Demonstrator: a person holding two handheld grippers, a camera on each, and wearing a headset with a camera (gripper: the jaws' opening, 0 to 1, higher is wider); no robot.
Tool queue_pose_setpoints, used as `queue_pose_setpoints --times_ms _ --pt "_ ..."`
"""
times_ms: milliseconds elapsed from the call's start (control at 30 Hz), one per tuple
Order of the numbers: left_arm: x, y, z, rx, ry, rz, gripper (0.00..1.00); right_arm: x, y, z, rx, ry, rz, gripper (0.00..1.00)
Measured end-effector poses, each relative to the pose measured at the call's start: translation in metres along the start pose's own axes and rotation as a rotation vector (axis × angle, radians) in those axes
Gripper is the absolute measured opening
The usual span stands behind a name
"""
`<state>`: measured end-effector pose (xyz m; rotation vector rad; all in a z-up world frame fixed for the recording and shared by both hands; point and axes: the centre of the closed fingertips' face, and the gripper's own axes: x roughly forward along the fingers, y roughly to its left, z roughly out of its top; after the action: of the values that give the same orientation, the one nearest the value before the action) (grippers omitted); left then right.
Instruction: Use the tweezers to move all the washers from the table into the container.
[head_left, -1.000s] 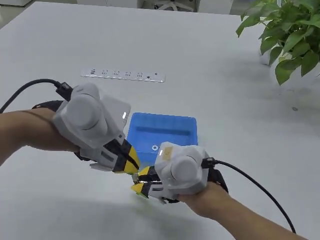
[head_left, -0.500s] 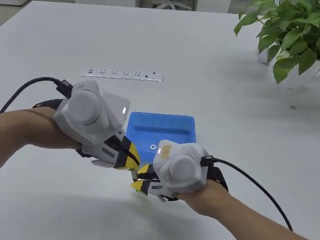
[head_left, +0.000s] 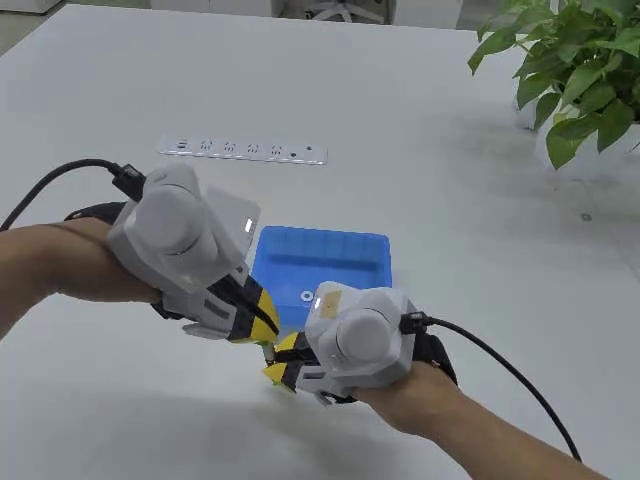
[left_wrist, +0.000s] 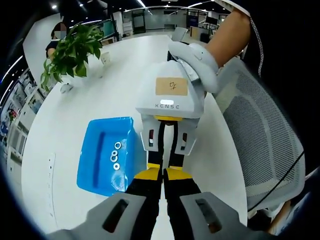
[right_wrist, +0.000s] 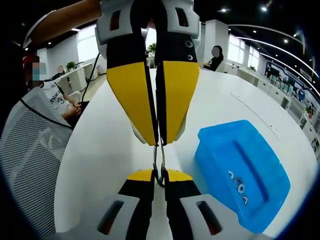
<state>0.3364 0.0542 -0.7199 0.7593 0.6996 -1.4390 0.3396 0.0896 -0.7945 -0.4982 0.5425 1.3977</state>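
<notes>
Blue plastic container (head_left: 320, 238) holds small metal washers (right_wrist: 239, 186), just beside it nothing's shifted, left gripper (right_wrist: 159, 140) and right gripper (right_wrist: 159, 177) both still clenched on thin metal tweezers (right_wrist: 158, 158), so I read the transfer as stalled.

Office: mesh chair (left_wrist: 260, 125), ceiling lights (right_wrist: 272, 44)

Your tweezers (right_wrist: 158, 159): a thin bare-metal pair, tines close together. You have them bridging the short gap between the left gripper (right_wrist: 156, 141) and the right gripper (right_wrist: 159, 176), both pinched on them. Container (head_left: 330, 240): shallow blue rectangular tray, open-topped, sitting flat just beside the tweezers. Washers (left_wrist: 115, 158): a few small silver rings, loose on its floor, clustered near one end.
</notes>
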Motion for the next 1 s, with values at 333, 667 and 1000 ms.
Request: queue_pose_setpoints --times_ms 333,667,1000 --pt "-0.009 0.0 0.005 0.012 0.004 -0.001 0.05 -0.007 0.001 0.007 -0.009 -0.004 -0.003 0.09" --pt "-0.025 0.003 0.013 0.024 0.0 0.005 0.05 -0.016 -0.002 0.024 -0.021 -0.014 -0.014 0.09" --pt "-0.039 0.011 0.019 0.04 0.006 0.01 0.05 -0.024 -0.01 0.038 -0.024 -0.023 -0.031 0.09"
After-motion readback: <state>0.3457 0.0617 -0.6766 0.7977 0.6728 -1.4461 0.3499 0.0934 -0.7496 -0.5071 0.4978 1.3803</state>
